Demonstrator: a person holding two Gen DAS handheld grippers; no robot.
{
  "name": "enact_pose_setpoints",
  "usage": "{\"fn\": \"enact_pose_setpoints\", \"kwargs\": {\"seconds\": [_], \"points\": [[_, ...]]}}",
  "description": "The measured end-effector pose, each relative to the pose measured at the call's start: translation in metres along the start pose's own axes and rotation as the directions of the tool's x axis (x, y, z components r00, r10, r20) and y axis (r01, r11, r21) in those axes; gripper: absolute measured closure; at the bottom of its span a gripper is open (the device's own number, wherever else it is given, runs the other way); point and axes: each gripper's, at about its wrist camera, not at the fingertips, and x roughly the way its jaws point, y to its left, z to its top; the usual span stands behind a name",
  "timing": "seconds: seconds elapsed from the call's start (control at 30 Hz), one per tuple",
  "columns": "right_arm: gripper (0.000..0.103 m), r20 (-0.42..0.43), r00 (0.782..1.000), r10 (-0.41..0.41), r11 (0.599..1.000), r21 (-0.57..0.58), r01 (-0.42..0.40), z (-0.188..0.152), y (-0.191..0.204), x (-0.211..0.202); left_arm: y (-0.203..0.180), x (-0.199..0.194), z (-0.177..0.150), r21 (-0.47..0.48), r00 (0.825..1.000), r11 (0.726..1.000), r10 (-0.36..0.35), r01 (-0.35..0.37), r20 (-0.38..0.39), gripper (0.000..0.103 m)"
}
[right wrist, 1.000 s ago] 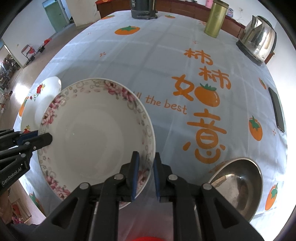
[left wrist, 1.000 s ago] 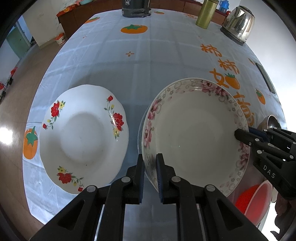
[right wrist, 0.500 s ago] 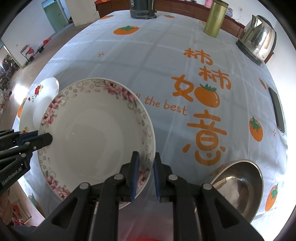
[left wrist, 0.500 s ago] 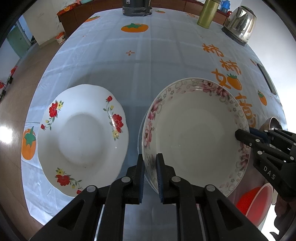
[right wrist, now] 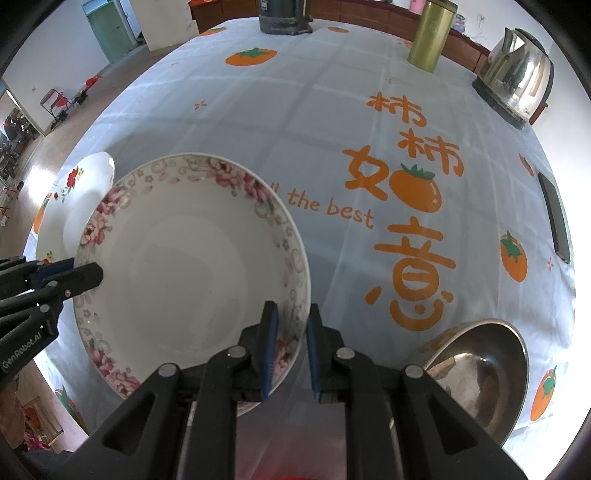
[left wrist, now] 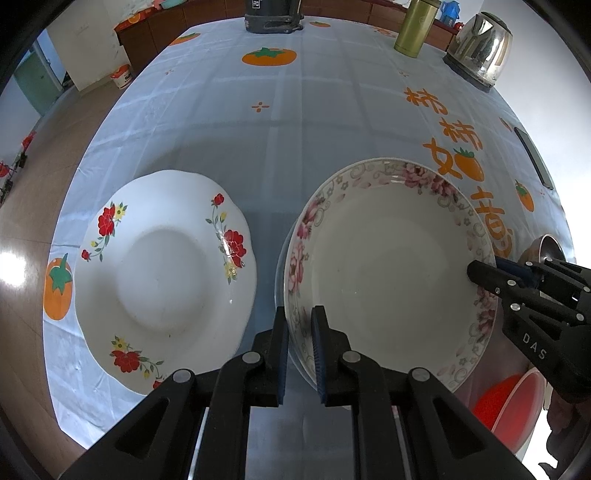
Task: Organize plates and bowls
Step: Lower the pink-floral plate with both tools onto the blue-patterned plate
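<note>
**Both claws hold the pink bowl, poised beside the red-flowered plate**

Little has changed over the last second: both claws keep their grip and the bowl hangs in the same spot, only the view creeping slightly. The left claw is clamped on the rim of the pink bowl at its side nearest the plate, and the right claw is clamped on the opposite rim. A shadow under the bowl suggests it is lifted off the cloth, though I cannot be sure. The hold looks like a pause before the carry, so the stacking step is not yet done.

The plate, white with red flowers, lies flat near the surface's left edge, just beside the bowl and not touching it. My guess is that the bowl goes onto or next to it. A steel bowl sits toward the near right corner, and a red bowl peeks in at the near edge; both remain to be sorted.

The surface wears a pale blue cloth printed with orange persimmons and lettering. At the far edge stand a kettle, a gold canister and a dark appliance; a phone lies by the right edge. Beyond are a wooden floor, a green door and low cabinets.
</note>
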Motion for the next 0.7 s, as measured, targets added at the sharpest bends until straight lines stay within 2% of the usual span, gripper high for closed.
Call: {"fn": "enact_pose_setpoints", "kwargs": {"seconds": [0.7], "points": [[0.088, -0.005, 1.000, 0.003, 1.000, -0.005, -0.003, 0.0022, 0.0005, 0.0033, 0.0005, 0.0022, 0.0047, 0.000, 1.000, 1.000, 0.004, -0.004, 0.006, 0.090]]}}
